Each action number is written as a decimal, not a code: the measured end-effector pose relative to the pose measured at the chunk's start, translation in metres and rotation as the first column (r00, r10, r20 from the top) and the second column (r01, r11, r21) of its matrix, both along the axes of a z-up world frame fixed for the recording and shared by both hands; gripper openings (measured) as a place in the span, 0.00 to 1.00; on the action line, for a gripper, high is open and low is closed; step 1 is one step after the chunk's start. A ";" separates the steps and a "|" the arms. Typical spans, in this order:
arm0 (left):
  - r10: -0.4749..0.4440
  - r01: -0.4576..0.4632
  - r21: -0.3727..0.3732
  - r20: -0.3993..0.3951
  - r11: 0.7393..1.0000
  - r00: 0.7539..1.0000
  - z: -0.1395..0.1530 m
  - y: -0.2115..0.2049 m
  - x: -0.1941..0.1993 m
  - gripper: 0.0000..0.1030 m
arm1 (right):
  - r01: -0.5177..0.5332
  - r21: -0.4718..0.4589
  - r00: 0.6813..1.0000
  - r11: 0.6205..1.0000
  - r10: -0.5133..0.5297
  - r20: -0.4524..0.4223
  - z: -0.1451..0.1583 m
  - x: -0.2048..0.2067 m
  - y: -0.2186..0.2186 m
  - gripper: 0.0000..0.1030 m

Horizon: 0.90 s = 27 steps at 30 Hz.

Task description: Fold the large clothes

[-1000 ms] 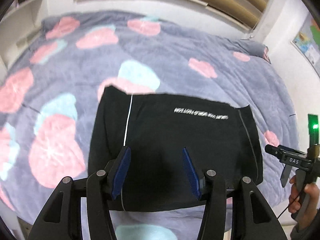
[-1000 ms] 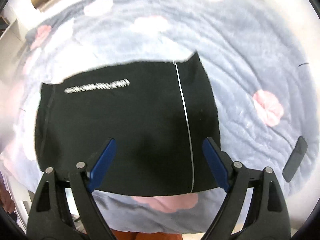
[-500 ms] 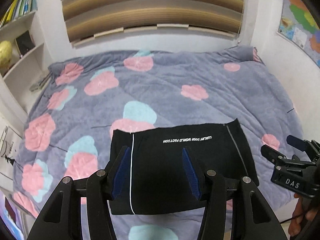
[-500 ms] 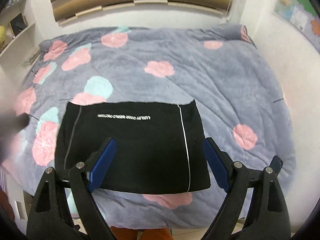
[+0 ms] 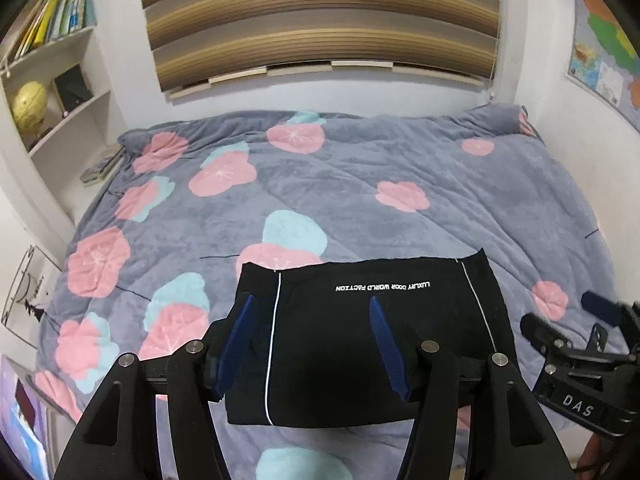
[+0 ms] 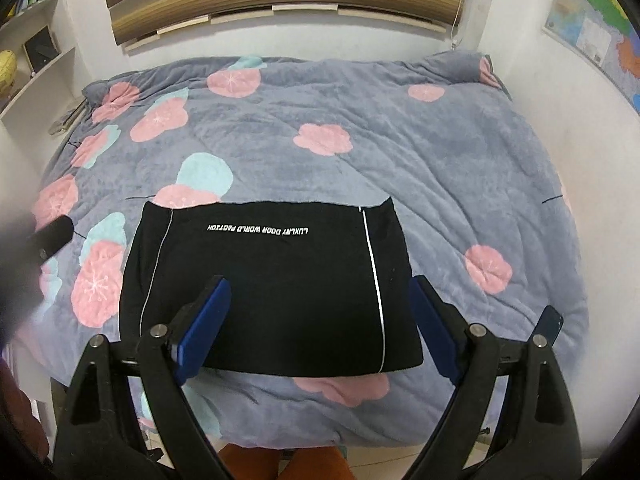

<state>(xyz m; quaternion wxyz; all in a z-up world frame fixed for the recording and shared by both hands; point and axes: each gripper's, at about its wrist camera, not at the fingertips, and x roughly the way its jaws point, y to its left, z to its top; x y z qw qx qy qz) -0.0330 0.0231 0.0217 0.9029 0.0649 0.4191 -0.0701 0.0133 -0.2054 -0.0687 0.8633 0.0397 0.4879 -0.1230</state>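
Observation:
A black garment (image 5: 372,336) lies folded into a flat rectangle near the front edge of the bed; it has white side stripes and white lettering. It also shows in the right wrist view (image 6: 272,284). My left gripper (image 5: 314,340) is open and empty, held above and in front of the garment, apart from it. My right gripper (image 6: 318,320) is open wide and empty, likewise held back over the garment's near edge. The right gripper's body shows at the right edge of the left wrist view (image 5: 580,364).
The bed is covered by a grey-purple blanket (image 5: 360,184) with pink and teal flowers. A white bookshelf (image 5: 48,80) stands at the left, a striped blind (image 5: 320,20) behind, a wall map (image 5: 604,52) at the right. The bed's front edge (image 6: 320,436) is just below the grippers.
Both grippers have pulled back and up from the garment, so much more of the bed and room shows. The garment lies still. Both stay open.

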 end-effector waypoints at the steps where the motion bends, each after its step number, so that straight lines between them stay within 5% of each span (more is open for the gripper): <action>1: 0.004 -0.004 -0.009 -0.004 1.000 1.000 -0.001 0.002 0.000 0.59 | 0.002 -0.002 1.000 1.000 -0.002 -0.003 -0.002 0.000 0.001 0.86; 27: 0.009 -0.007 0.039 -0.036 0.999 0.999 -0.022 0.006 0.004 0.59 | 0.000 0.006 0.999 1.000 0.000 -0.037 -0.010 0.006 0.011 0.86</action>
